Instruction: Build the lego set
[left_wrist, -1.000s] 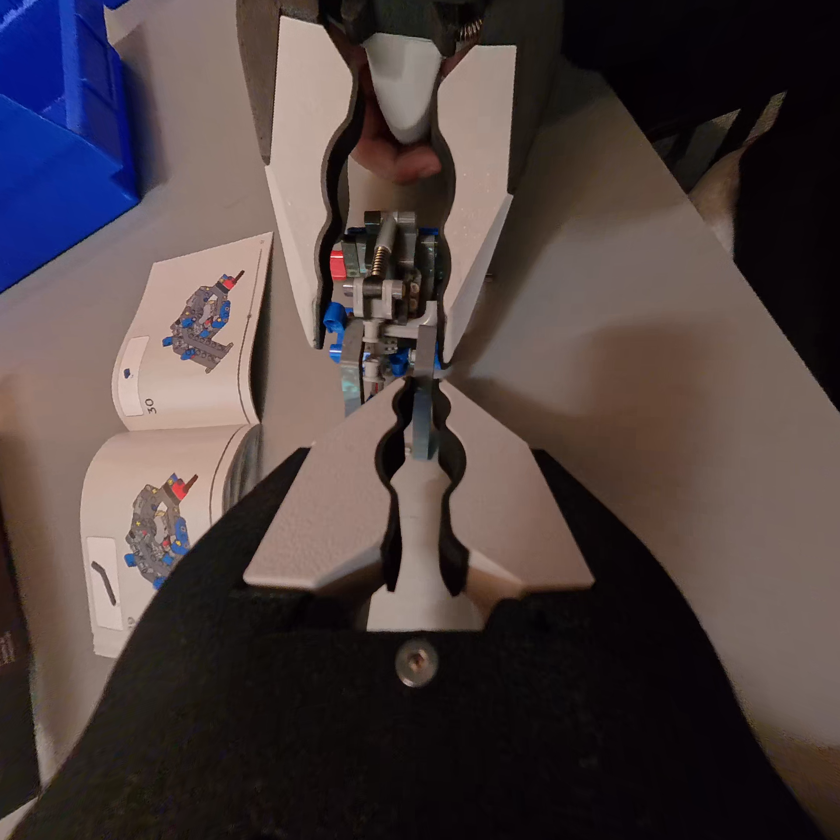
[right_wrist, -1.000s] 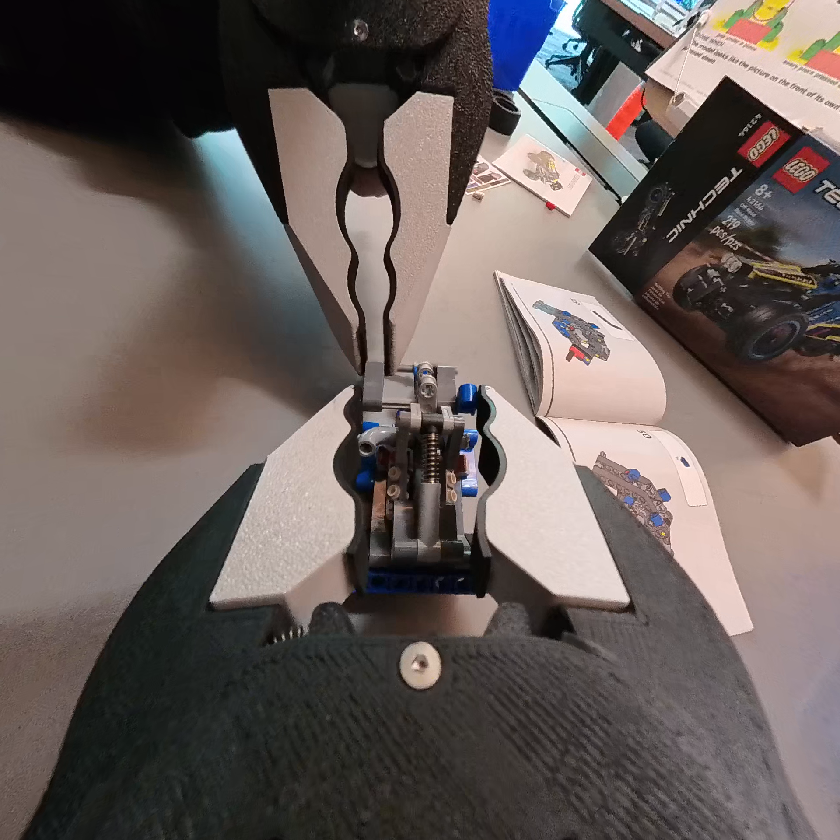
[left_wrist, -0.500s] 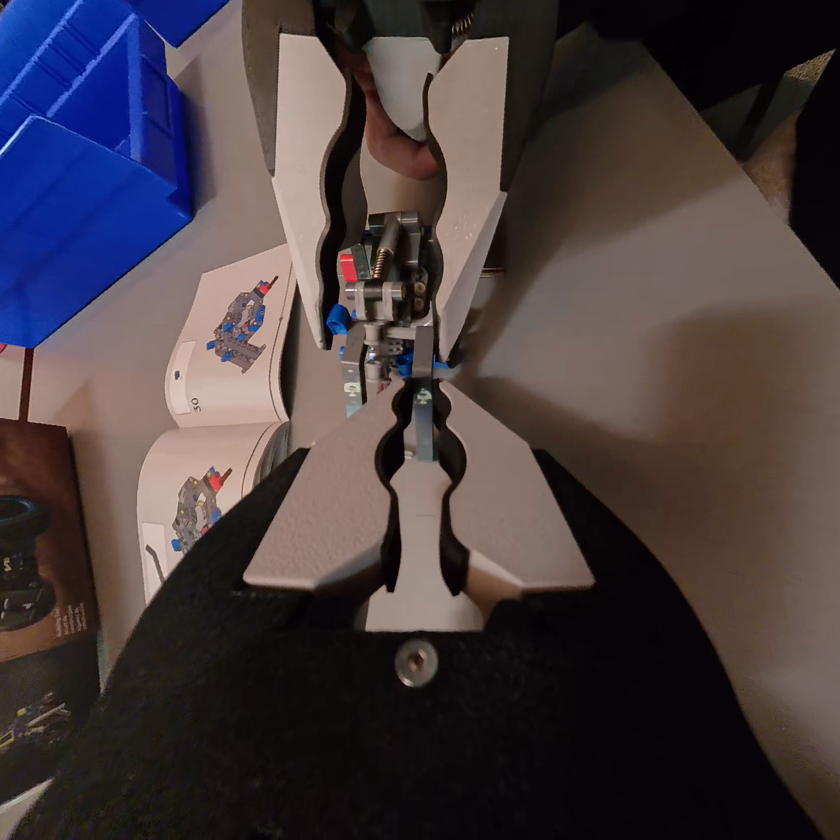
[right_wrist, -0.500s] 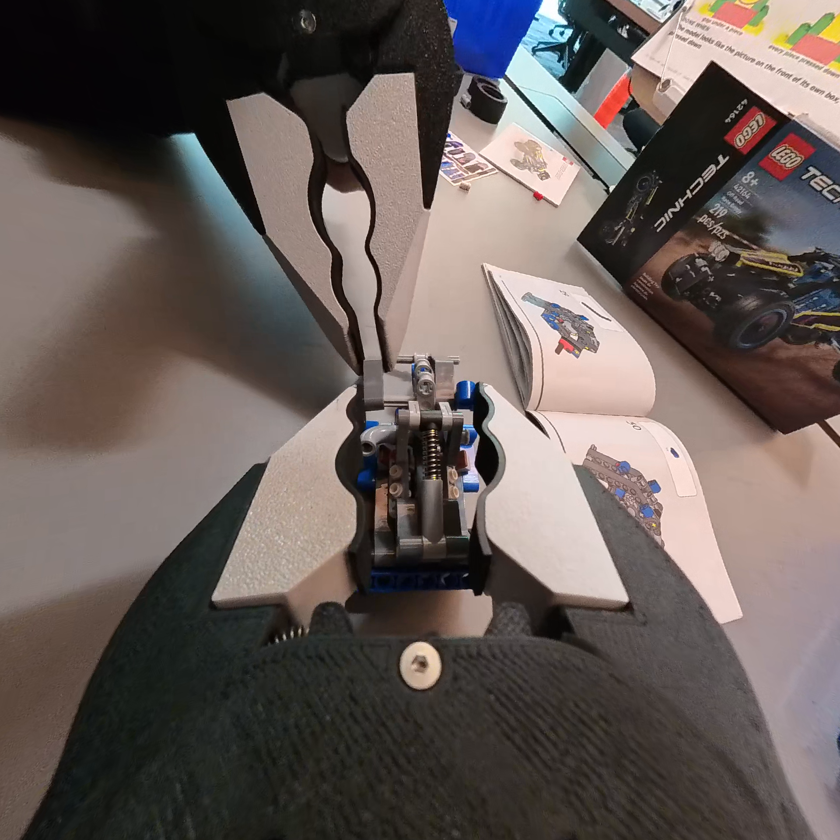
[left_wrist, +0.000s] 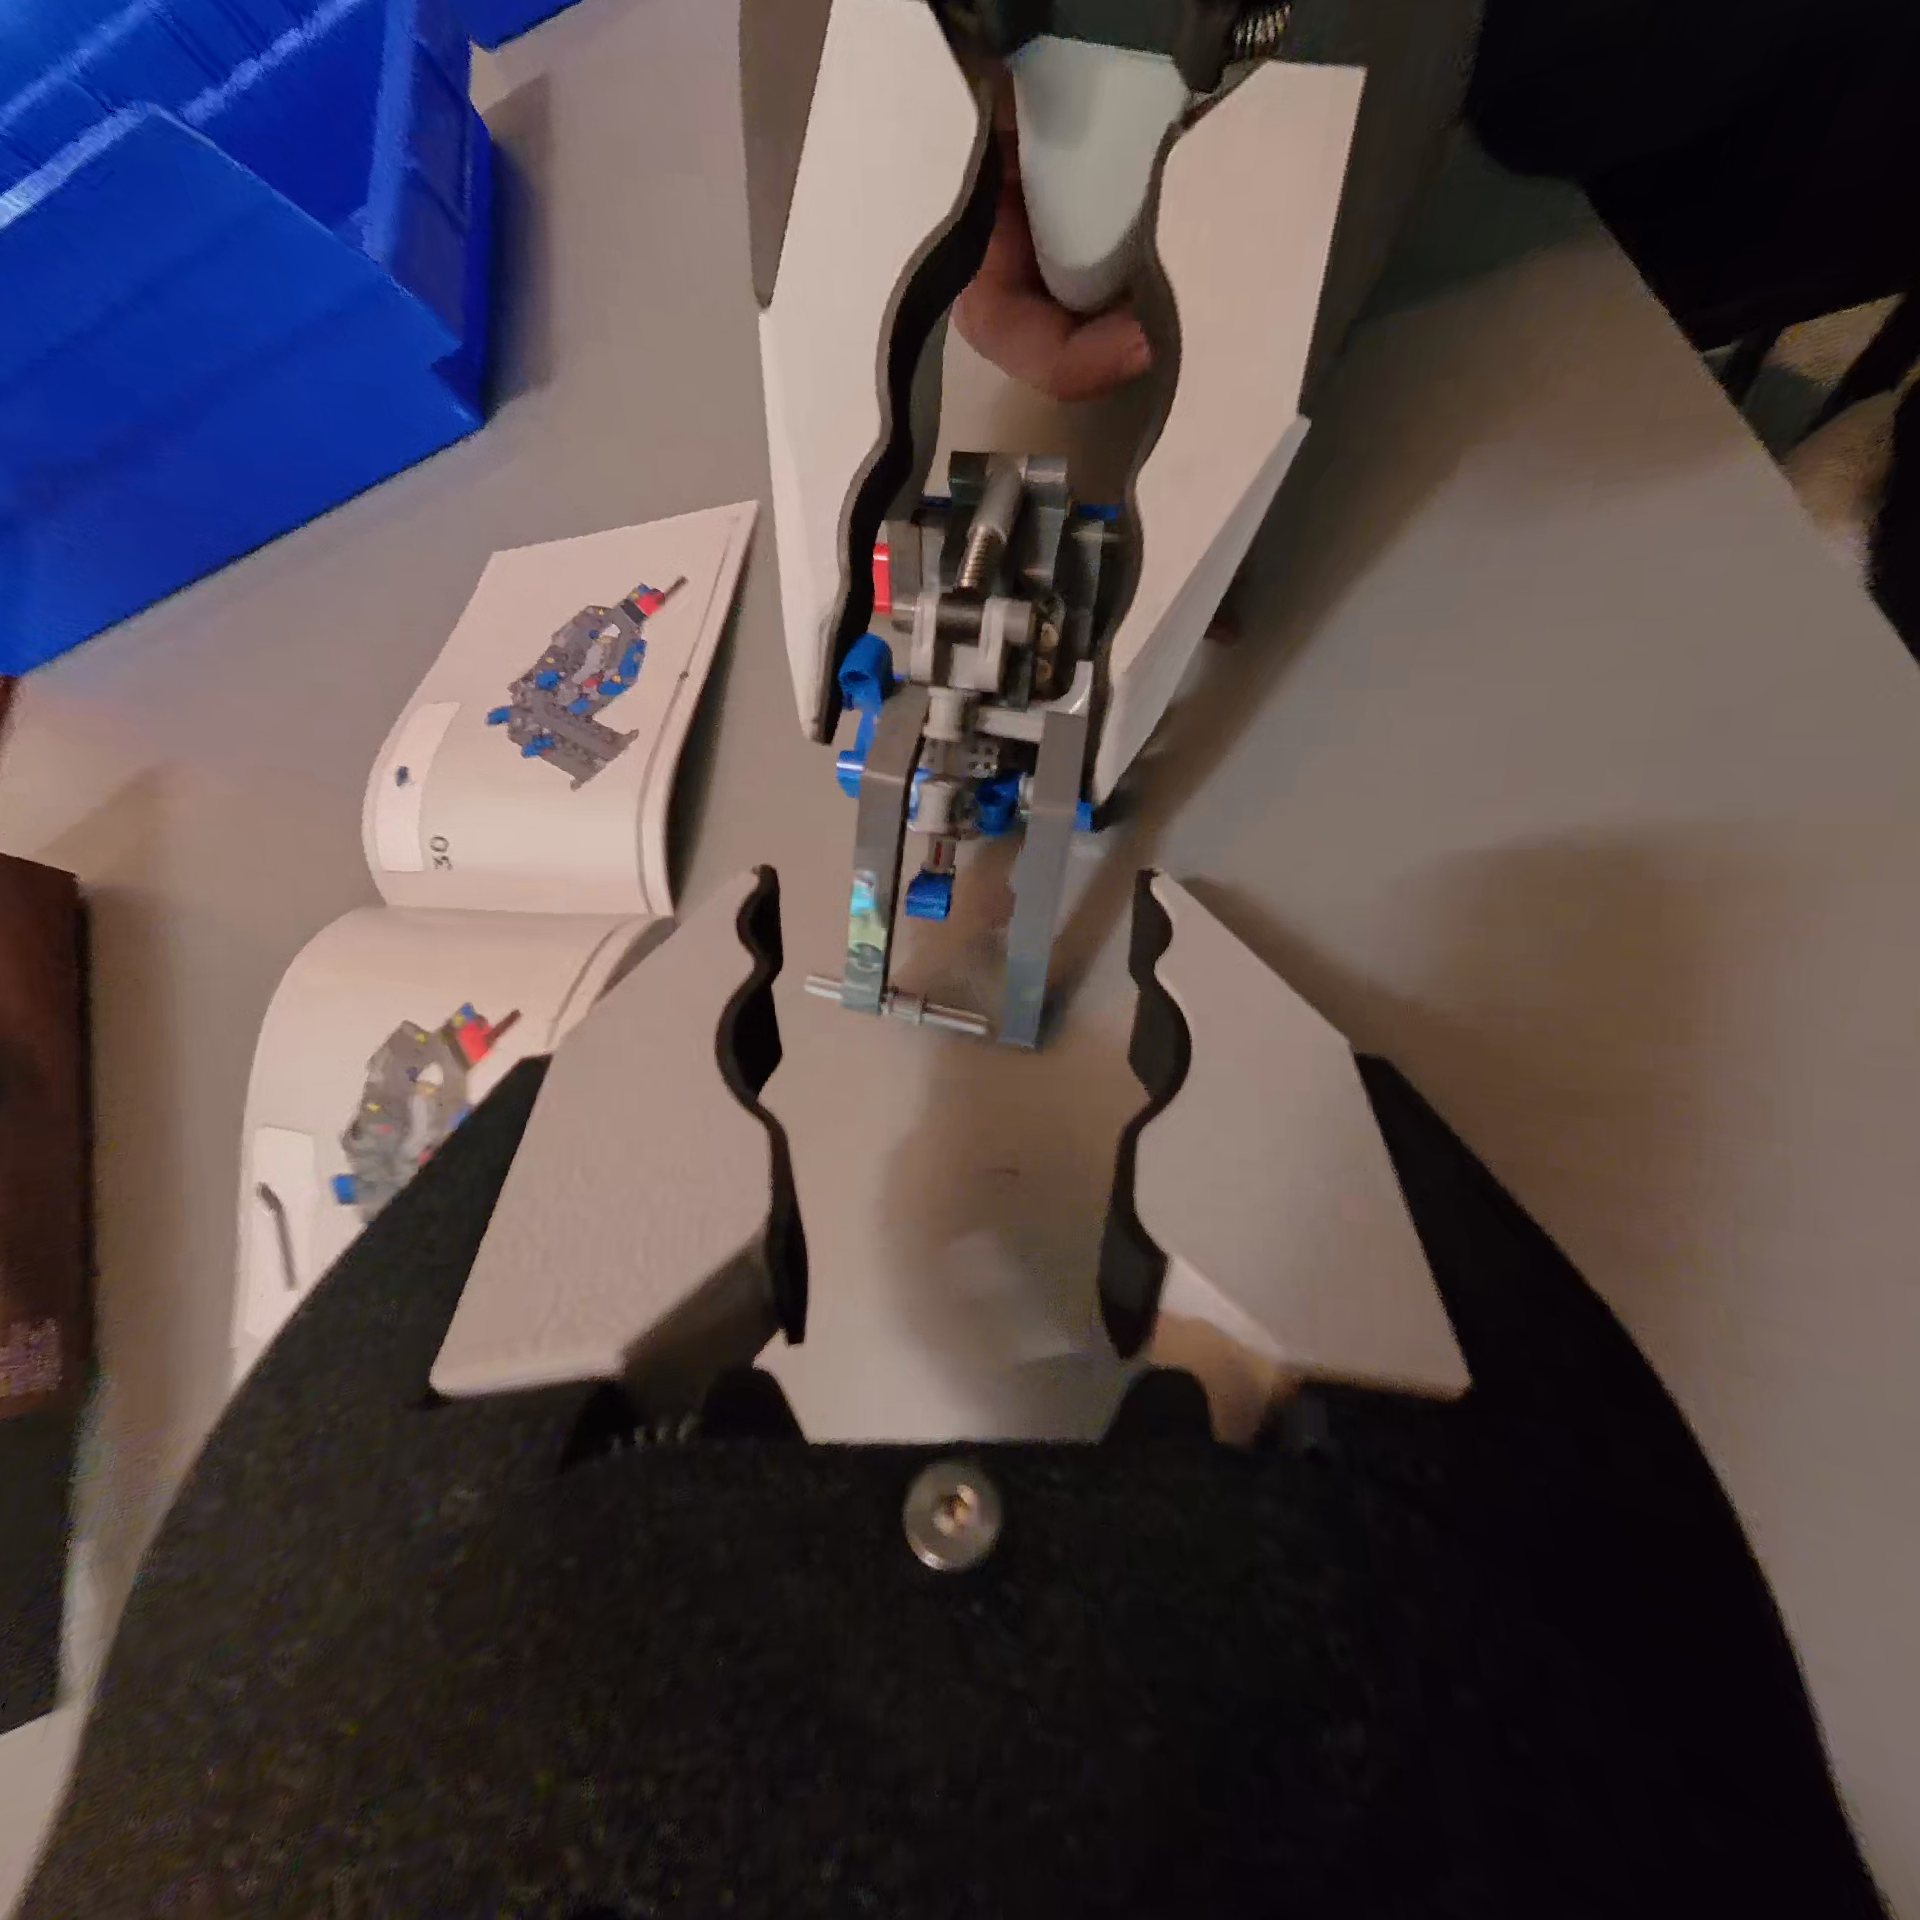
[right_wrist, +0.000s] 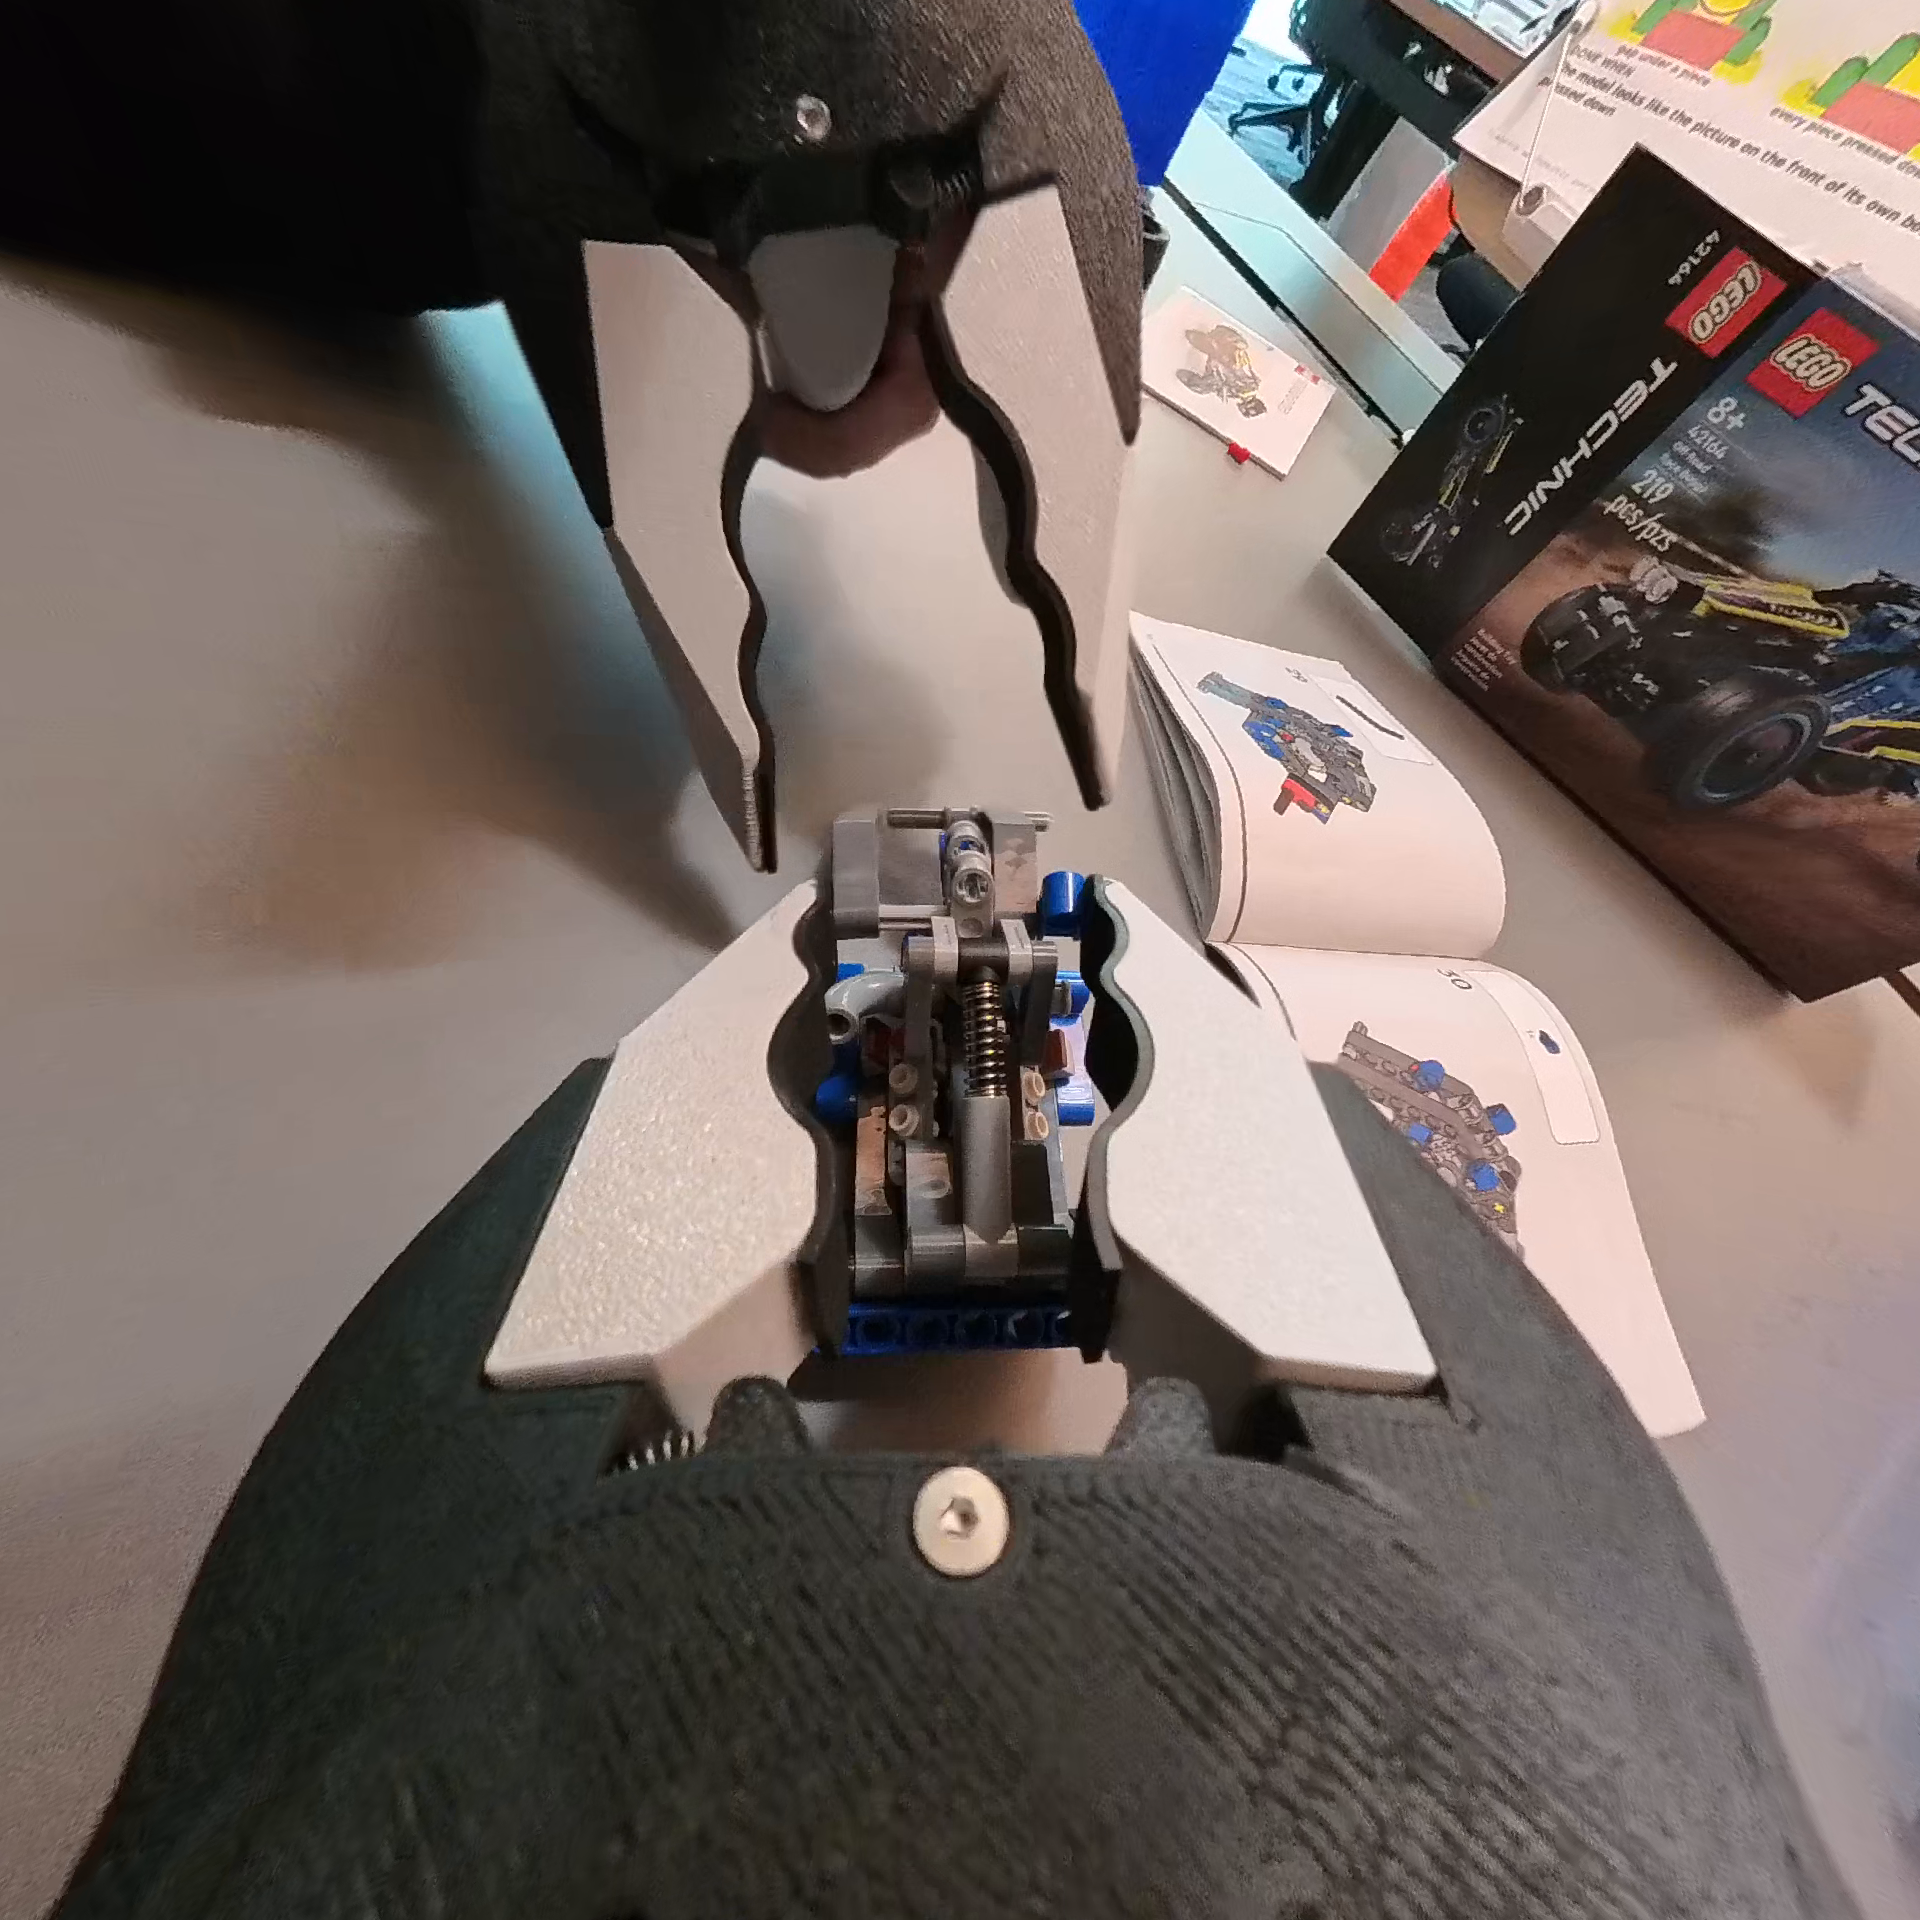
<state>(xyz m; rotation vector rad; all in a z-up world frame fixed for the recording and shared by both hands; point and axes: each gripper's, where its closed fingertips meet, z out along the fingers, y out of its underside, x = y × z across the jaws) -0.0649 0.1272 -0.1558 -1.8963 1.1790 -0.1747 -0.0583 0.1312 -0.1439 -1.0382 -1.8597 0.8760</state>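
The right gripper (right_wrist: 951, 1039) squeezes the grey and blue brick model (right_wrist: 956, 1091). The left gripper (left_wrist: 951, 987) is wide open, its fingers clear of the model's two arms, over bare table (left_wrist: 1455, 935).

Opposed close wrist views, shared model (left_wrist: 966, 665)

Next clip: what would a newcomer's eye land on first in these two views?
First, the grey and blue brick model with a coil spring, clamped between the fingers of the right hand-held gripper at centre. Facing it, the left hand-held gripper stands wide open, its fingers either side of the model's grey beams without touching. To one side lie the open instruction booklet and the dark toy box.
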